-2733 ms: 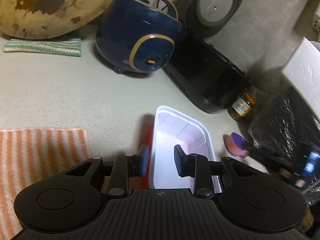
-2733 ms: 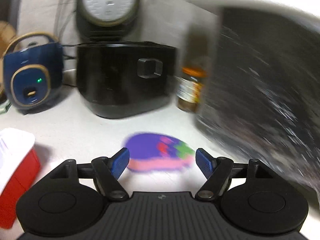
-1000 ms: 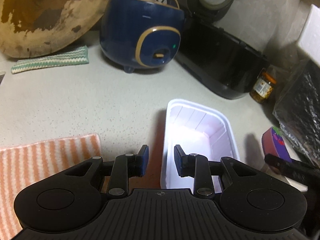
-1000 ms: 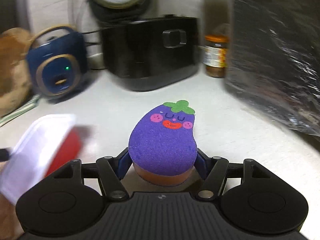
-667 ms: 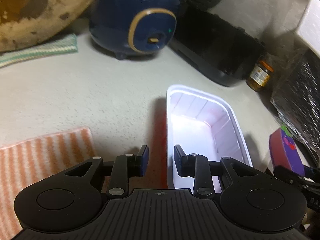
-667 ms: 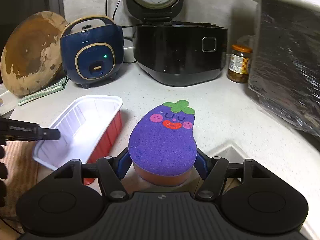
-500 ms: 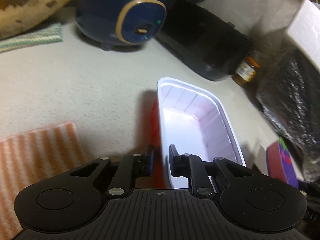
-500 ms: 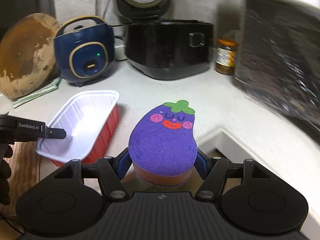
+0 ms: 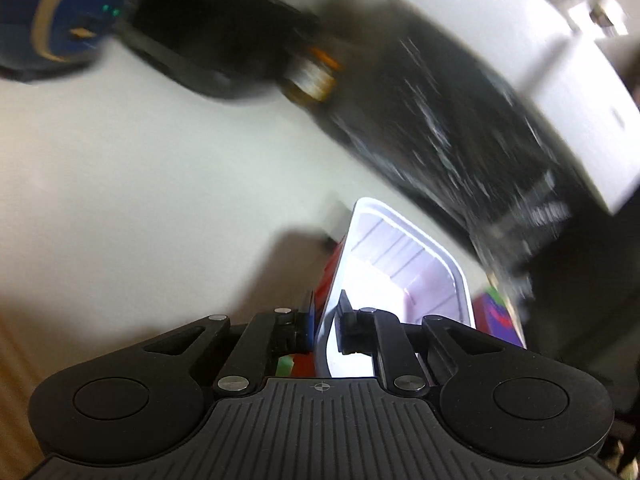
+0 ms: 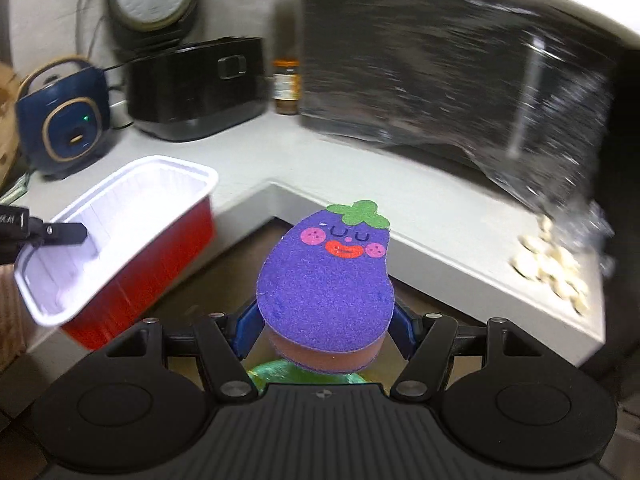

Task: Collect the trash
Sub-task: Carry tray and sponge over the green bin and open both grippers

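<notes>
Right wrist view: right claw (image 10: pixel 326 330) pinches a purple eggplant-shaped sponge (image 10: pixel 326 284) off the pale grey surface (image 10: pixel 256 160); left claw (image 9: pixel 325 322) clamps the near wall of a red-sided, white-lined foil tray (image 9: pixel 404 264) (left of the sponge).

free: counter (image 10: pixel 256 152) middle, front edge | blocked: back edge, 2 cookers (image 10: pixel 196 88), jar (image 10: pixel 286 86) | right edge: black bag (image 10: pixel 460 76)

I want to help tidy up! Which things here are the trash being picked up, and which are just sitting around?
Being collected:
- red tray, pinched by the left gripper
- eggplant sponge, held by the right gripper

Just sitting around:
- blue cooker
- black cooker
- jar
- plastic bag
</notes>
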Available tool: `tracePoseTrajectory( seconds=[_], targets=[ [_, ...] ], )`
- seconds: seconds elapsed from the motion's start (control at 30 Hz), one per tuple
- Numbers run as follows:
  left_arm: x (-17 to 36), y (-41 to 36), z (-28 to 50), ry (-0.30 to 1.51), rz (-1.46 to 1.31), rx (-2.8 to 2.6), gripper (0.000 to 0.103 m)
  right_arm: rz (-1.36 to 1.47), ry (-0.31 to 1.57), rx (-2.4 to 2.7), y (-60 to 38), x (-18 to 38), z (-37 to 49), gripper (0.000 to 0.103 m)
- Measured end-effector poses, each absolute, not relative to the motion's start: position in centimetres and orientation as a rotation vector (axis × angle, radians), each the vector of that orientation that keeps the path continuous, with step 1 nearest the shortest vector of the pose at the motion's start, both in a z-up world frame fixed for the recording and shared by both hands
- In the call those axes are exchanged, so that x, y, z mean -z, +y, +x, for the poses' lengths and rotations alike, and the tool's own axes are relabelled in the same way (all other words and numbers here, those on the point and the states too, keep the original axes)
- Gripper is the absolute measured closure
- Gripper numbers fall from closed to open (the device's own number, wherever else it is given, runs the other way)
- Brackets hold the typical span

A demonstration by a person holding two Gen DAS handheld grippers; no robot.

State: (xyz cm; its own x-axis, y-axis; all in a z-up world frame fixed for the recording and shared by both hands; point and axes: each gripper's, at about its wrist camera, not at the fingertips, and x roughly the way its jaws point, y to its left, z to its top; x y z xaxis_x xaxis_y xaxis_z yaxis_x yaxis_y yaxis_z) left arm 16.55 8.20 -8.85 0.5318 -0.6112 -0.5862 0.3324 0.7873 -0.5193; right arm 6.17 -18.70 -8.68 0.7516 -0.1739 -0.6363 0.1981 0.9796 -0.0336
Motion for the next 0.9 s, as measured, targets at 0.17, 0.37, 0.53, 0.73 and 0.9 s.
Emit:
tracePoseTrajectory(
  seconds=[0.17, 0.37, 0.53, 0.73, 0.9],
  targets=[
    [15.2, 2.1, 15.4, 1.095, -0.245, 0.555, 0.090, 0.064, 0.749, 0.203, -21.6, 10.9, 3.5, 0.038],
    [26.1, -1.3, 14.6, 1.327, -0.287, 0.385, 0.090, 0.133, 0.871, 0.202, -25.3, 15.1, 1.0, 0.038],
    [34.2, -3.6, 15.3, 1.307, -0.299, 0.259, 0.089, 0.139, 0.952, 0.199, -27.6, 18.9, 0.1, 0.038],
    [48.0, -5.4, 16.8, 1.330, -0.372, 0.199, 0.083, 0.061, 0.987, 0.210, -28.0, 22.5, -0.4, 0.038],
    [49.6, -3.7, 15.2, 1.327, -0.469, 0.158, 0.083, -0.059, 1.050, 0.170, -27.3, 24.3, -1.8, 0.038]
  ],
)
